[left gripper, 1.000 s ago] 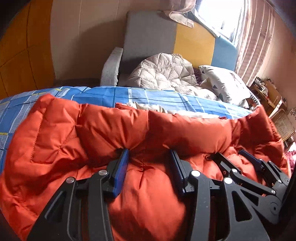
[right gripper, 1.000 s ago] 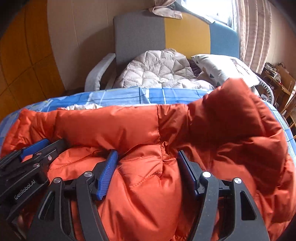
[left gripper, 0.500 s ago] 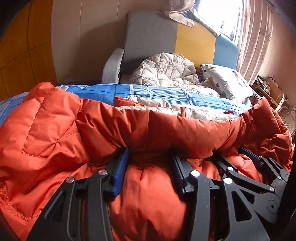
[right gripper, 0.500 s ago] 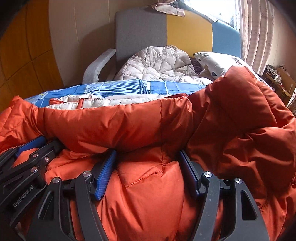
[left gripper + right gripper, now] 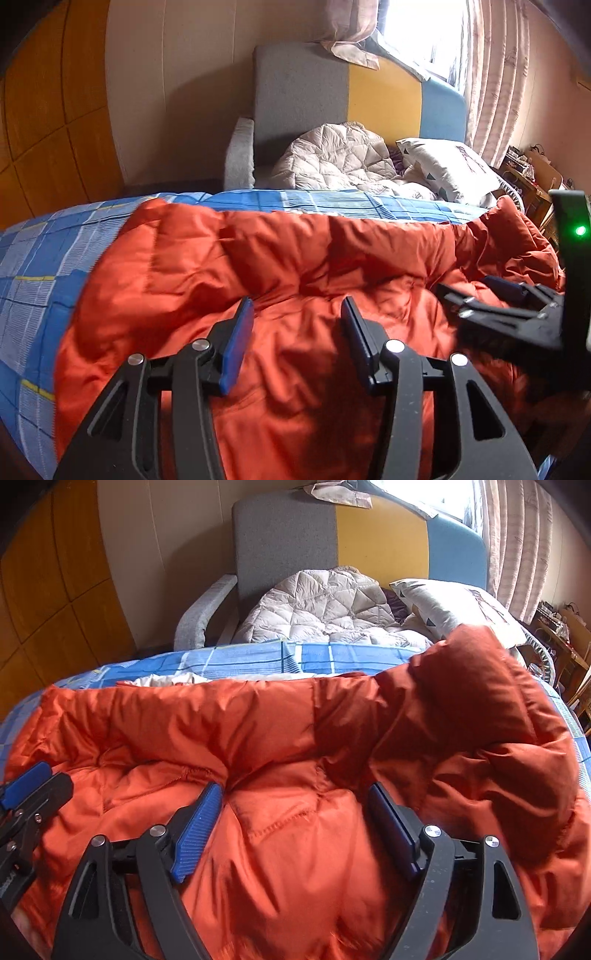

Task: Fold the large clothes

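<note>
Jacket on bed, both grippers over it, jaws parting.

Orange puffer jacket [image 5: 288, 738] lies across the blue plaid bedspread [image 5: 40, 258], far edge rolled into a thick ridge. Left gripper [image 5: 297, 314] w/ jaws about half apart and opening, pads look clear of the fabric below, though it's hard to be sure. Right gripper [image 5: 295, 801] sits right of it, jaws wide and opening, quilted panel bulging between them. Beyond the jacket: grey-yellow-blue sofa [image 5: 288, 542] w/ pale quilted coat [image 5: 325, 605].
</note>
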A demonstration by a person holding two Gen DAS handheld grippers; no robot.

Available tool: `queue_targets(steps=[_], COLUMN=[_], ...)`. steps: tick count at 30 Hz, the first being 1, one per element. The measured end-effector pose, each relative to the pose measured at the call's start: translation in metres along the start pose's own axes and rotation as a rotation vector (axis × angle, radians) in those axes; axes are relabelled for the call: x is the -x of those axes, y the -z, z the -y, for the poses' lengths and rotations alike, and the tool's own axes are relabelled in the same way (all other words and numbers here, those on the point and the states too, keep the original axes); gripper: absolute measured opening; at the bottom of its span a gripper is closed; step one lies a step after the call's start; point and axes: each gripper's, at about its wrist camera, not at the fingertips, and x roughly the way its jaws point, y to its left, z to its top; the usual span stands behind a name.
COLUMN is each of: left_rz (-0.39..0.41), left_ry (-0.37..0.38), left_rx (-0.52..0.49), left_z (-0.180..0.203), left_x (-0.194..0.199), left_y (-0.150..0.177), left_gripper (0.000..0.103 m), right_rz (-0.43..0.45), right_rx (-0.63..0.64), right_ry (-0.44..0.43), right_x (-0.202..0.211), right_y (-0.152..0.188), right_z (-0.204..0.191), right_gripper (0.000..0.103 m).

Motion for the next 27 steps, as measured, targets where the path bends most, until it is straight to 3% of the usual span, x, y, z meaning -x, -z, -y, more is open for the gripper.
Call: queue_targets(steps=[12,21,24,27], left_rz=[-0.024,-0.037,-0.038,-0.046], left_ry=[-0.042,-0.056,-0.049,-0.044], left_rx=[0.077,0.045,0.050,0.057], left_z=[-0.059,-0.059,-0.060,-0.063], left_x=[0.014,0.009,0.010,0.007], left_y=[0.014,0.019,0.019,0.018], left_gripper=[0.049,0.049,0.049,0.049], right_rz=[0.007,-0.001,-0.074,-0.144], right_rx=[-0.107,-0.265,-0.360,-0.445], right_ry=[0.072,0.069,-0.001,-0.125], right_x=[0.046,0.063,0.051,0.034], right_y=[-0.005,0.014,0.026,0.041], right_z=[0.085,0.147,0.174,0.190], right_gripper=[0.085,0.085,0.085,0.085])
